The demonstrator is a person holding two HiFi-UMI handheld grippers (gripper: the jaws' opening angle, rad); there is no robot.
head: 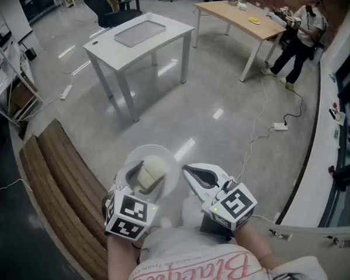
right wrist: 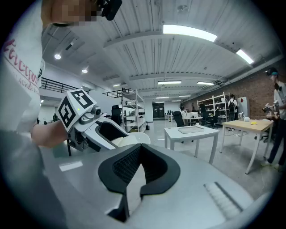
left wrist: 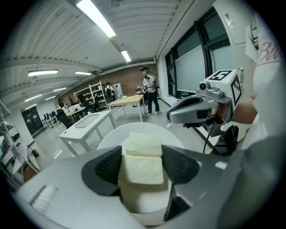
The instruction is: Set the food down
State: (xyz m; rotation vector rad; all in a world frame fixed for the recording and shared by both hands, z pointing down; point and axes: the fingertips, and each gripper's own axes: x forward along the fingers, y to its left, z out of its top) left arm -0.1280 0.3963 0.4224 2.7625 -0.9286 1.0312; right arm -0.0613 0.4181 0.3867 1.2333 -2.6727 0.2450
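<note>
Inspector: Status of the food?

Operator: Not set down. My left gripper [left wrist: 142, 166] is clenched on the food [left wrist: 144, 145], a stack of pale blocks, with a ribbed pad pressed to each side of the lower block. A second block lies on top of it, and nothing grips that one.

Inspector: Where is the load in the room?

Operator: In the air, close in front of my body and above the grey floor [head: 219, 87]. A white plate [head: 166, 156] shows round the blocks and behind them. I cannot tell what carries that plate.

Inspector: And your other claw?

Operator: My right gripper [right wrist: 140, 152] is closed with nothing in it; the pads meet at the tips. It hangs just beside the left one and touches neither food nor plate.

Inspector: Any surface within reach?

Operator: None directly under the load. A wooden bench [head: 54, 184] runs along my left. The white table [head: 106, 49] and the wooden table [head: 239, 16] stand well apart from me, across open floor.

Inspector: Finding on progress?

Operator: In my judgement the task is at the carrying stage: the grip is made, the placing is wholly outstanding. Left to do: reach a surface, lower the load level so the loose top block stays on, then release the left claw
</note>
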